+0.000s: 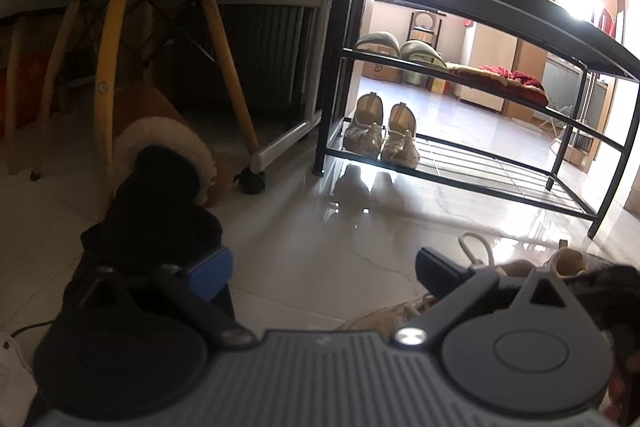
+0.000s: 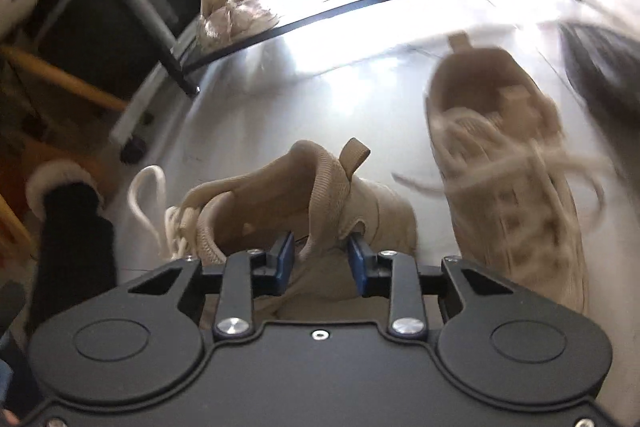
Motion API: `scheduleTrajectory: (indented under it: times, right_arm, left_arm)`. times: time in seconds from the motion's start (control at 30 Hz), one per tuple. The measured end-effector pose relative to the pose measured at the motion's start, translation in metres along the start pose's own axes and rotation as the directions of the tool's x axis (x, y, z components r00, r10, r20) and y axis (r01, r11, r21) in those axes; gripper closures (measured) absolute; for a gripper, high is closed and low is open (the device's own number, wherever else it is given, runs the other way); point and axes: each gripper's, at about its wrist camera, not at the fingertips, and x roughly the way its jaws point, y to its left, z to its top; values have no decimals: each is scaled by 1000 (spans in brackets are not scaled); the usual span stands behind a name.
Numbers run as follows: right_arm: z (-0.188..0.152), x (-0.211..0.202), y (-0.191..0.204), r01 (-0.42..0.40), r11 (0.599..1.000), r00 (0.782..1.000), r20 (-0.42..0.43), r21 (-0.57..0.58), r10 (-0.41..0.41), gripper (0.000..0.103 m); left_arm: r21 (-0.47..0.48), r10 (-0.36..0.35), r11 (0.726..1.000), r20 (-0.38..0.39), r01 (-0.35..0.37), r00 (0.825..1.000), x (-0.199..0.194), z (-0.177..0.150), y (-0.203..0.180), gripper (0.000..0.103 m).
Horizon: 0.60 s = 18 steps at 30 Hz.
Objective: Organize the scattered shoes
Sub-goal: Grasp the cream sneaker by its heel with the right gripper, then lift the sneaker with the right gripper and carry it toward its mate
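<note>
Between the right claw's (image 2: pixel 320 254) blue pads sits the heel collar of a beige sneaker (image 2: pixel 288 203), and the jaws are closed on that collar (the pull tab stands up just beyond them). Its mate, the second sneaker (image 2: pixel 508 179), lies just to the right of that claw on the glossy floor, laces loose, blurred as though the view is swinging. The left claw (image 1: pixel 324 263) hovers with its jaws wide apart and nothing between them; a fur-cuffed black sleeve (image 1: pixel 160 163) is just ahead on its left side.

My reading: one sneaker is gripped for carrying, probably to the shoe rack (image 1: pixel 472 175) ahead of both claws. Its bottom shelf already bears a pale pair of shoes (image 1: pixel 380 135) at the left end, with open wire to the right of them; slippers (image 1: pixel 396 47) and a red cushion (image 1: pixel 504 77) fill the shelf above. The next move calls for lifting the shoe over the rack's low front rail and under the middle shelf. The floor between is bare, but a chair leg (image 1: pixel 232 67) and a castor (image 1: pixel 252 181) crowd the left.
</note>
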Motion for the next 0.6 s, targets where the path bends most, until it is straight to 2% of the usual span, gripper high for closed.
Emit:
scheduleTrajectory:
  times: [0.07, 0.17, 0.27, 0.47, 0.53, 0.57, 0.6]
  right_arm:
    - [7, 4, 5, 4, 1000, 1000, -8, -27, -4, 77]
    - [22, 18, 18, 44, 989, 999, -10, -139, -46, 79]
    - [27, 23, 25, 72, 981, 997, 0, -180, -74, 80]
    - [18, 6, 25, 34, 994, 995, 102, -106, -23, 80]
    - [14, 0, 25, 19, 996, 991, 136, -81, -8, 75]
    - [13, -3, 25, 12, 998, 988, 153, -70, -1, 61]
    - [11, -6, 25, 4, 998, 985, 171, -58, 6, 39]
  left_arm:
    - [-12, 1, 1000, 1, -1, 1000, 0, 1, 2, 4]
    - [-24, 6, 1000, -1, -6, 1000, 1, 1, 3, 4]
    - [-25, 7, 1000, -6, -7, 1000, 1, 1, 3, 4]
    - [-20, 8, 1000, -10, -9, 1000, 2, 0, 1, 4]
    - [-23, 10, 1000, -11, -11, 1000, 1, -1, 2, 4]
    - [-25, 10, 1000, -11, -10, 1000, 1, -1, 2, 4]
    - [-27, 10, 1000, -11, -10, 1000, 1, -1, 3, 4]
